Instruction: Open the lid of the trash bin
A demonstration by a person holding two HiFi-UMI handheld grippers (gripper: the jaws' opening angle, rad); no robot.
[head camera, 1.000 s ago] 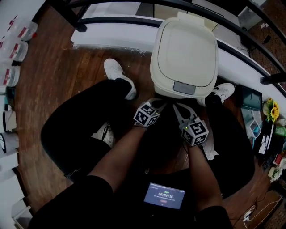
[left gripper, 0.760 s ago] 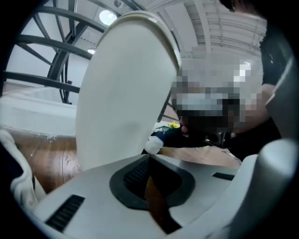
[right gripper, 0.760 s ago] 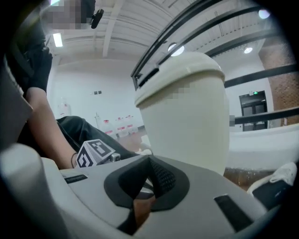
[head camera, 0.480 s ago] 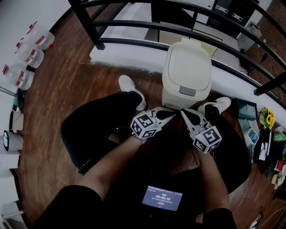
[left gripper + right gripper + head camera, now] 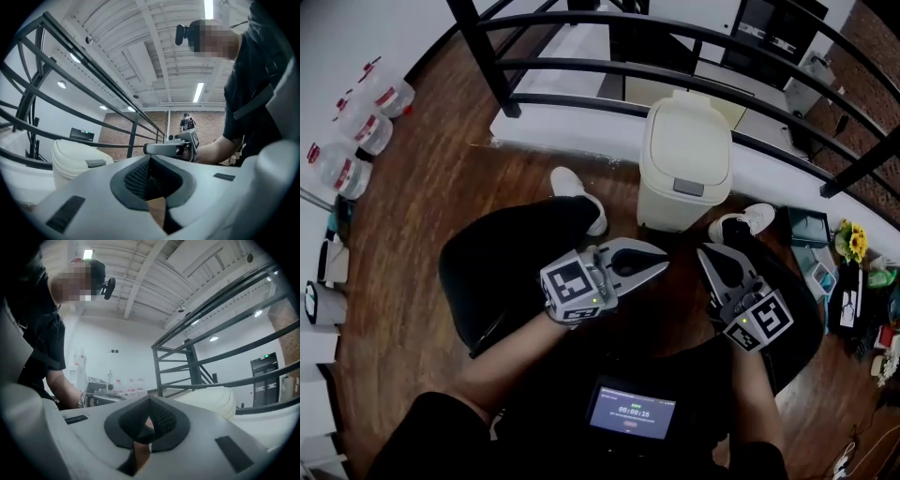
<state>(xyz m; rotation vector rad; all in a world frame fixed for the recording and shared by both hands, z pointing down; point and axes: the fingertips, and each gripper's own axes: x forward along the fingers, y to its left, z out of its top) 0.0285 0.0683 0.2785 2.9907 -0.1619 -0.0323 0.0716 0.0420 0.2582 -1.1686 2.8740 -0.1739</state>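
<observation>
While we hold both grippers low over our lap, the bin [image 5: 682, 192] stands just ahead of them on the floor [image 5: 441, 202], close against a white ledge [image 5: 553, 131]. It is a cream plastic box with rounded corners, smooth and matte. Its lid [image 5: 686, 136] lies flat and shut, with a small grey tab [image 5: 688, 187] at the front edge.

Our left gripper [image 5: 661, 265] has its pale grey jaws drawn together to a point, nothing between them. Its own view shows the black ribbed pads [image 5: 136, 178] meeting at the tip. Our right gripper [image 5: 705, 251] is likewise closed and empty, tips touching. Neither one touches the bin.

We see dark brown wood planks underfoot, slightly glossy. A black metal railing [image 5: 581, 67] of round bars curves behind the bin. Clear bottles [image 5: 356, 131] with red labels lie at the far left. Overhead runs a white ribbed ceiling [image 5: 154, 61] with strip lights, and a brick wall [image 5: 140, 129] closes the far end.
</observation>
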